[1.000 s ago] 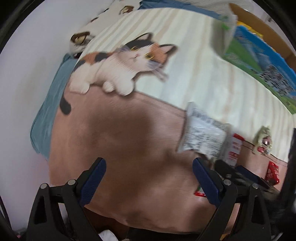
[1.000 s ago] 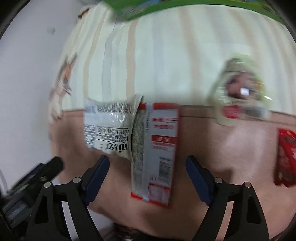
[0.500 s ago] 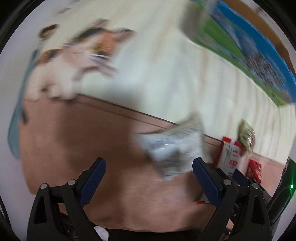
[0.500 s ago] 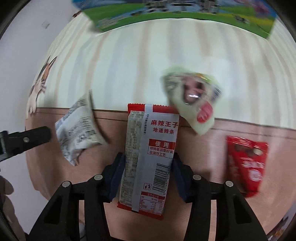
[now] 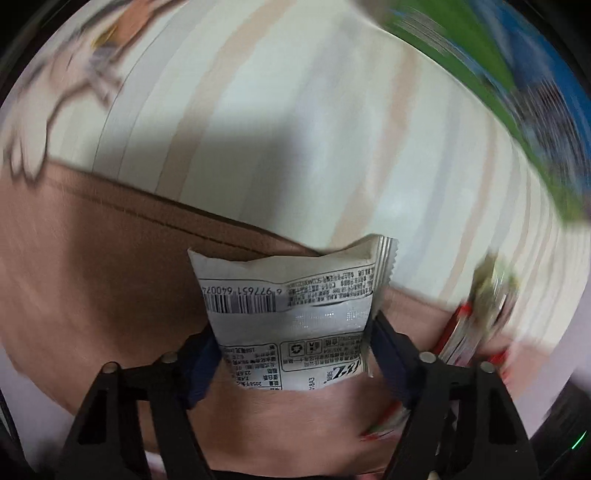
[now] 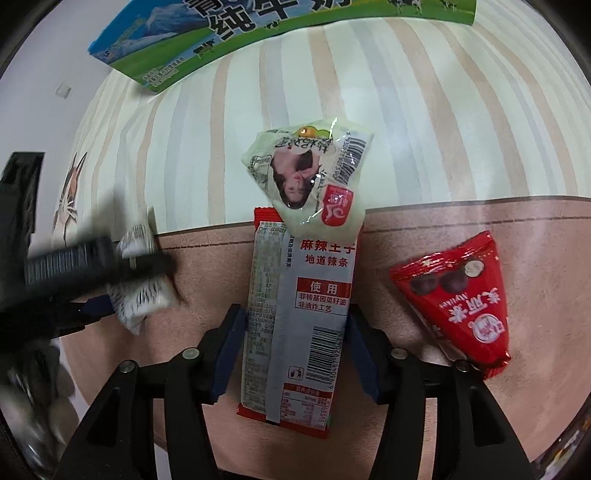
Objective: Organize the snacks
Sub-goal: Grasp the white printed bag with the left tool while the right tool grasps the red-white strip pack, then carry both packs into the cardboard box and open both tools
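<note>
My left gripper point(image 5: 293, 354) is shut on a white snack packet point(image 5: 291, 314) with a barcode, over the brown part of the bedspread. In the right wrist view this packet point(image 6: 142, 288) shows blurred at the left with the left gripper on it. My right gripper point(image 6: 293, 349) is shut on a long red-and-white spicy strip packet point(image 6: 295, 325). A pale green snack pouch point(image 6: 310, 181) overlaps that packet's far end. A red triangular candy pouch point(image 6: 461, 299) lies to the right.
A green and blue milk carton box point(image 6: 258, 33) lies at the far edge of the striped bedspread point(image 6: 424, 122). A cat print point(image 6: 68, 199) is at the left. The white wall runs along the left side.
My left gripper moved right and closed on the white packet. My right gripper closed on the red-and-white packet and stays on it. The green pouch now overlaps its far end.
</note>
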